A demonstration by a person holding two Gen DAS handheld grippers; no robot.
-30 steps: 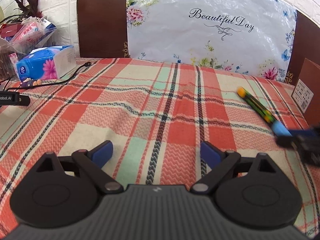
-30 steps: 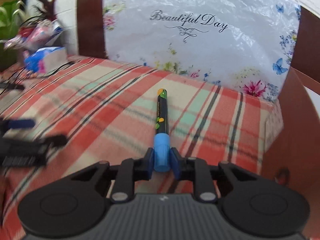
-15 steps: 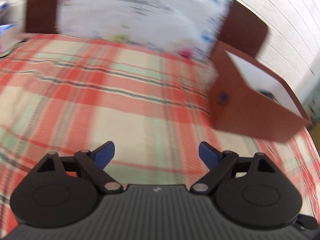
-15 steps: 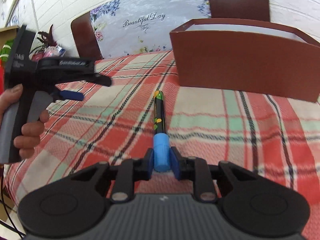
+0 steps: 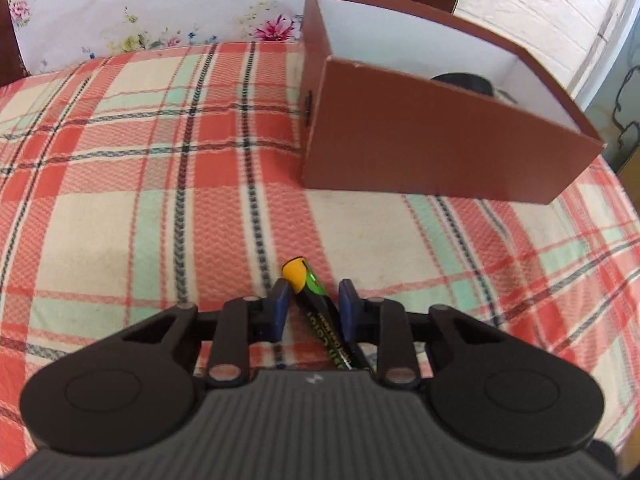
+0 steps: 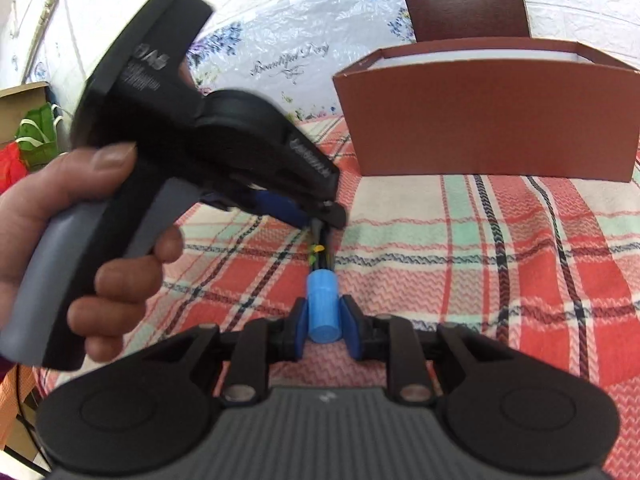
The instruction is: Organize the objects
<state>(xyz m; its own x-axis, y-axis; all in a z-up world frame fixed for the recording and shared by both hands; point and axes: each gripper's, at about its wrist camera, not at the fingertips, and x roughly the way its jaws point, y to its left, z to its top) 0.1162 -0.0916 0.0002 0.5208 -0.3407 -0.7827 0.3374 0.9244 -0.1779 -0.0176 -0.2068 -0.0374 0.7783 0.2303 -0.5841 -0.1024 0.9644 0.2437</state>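
A black pen with green and yellow print, a yellow tip and a blue cap (image 6: 323, 312) is held above the plaid tablecloth. My right gripper (image 6: 325, 322) is shut on the blue cap end. In the left wrist view the pen's yellow tip (image 5: 294, 277) sits between my left gripper's (image 5: 312, 308) blue pads (image 5: 280, 308), which stand narrowly apart around it with small gaps on both sides. In the right wrist view the left gripper (image 6: 316, 216) reaches over the pen's far end.
An open brown cardboard box (image 5: 420, 148) with a white inside stands on the cloth ahead and to the right; a dark object (image 5: 460, 80) lies in it. A floral plastic bag (image 5: 152, 8) and a brown chair back (image 6: 464, 4) stand behind.
My left gripper swung right to the pen's yellow end and its pads closed in from wide open to narrowly around it. My right gripper kept its hold on the blue cap.
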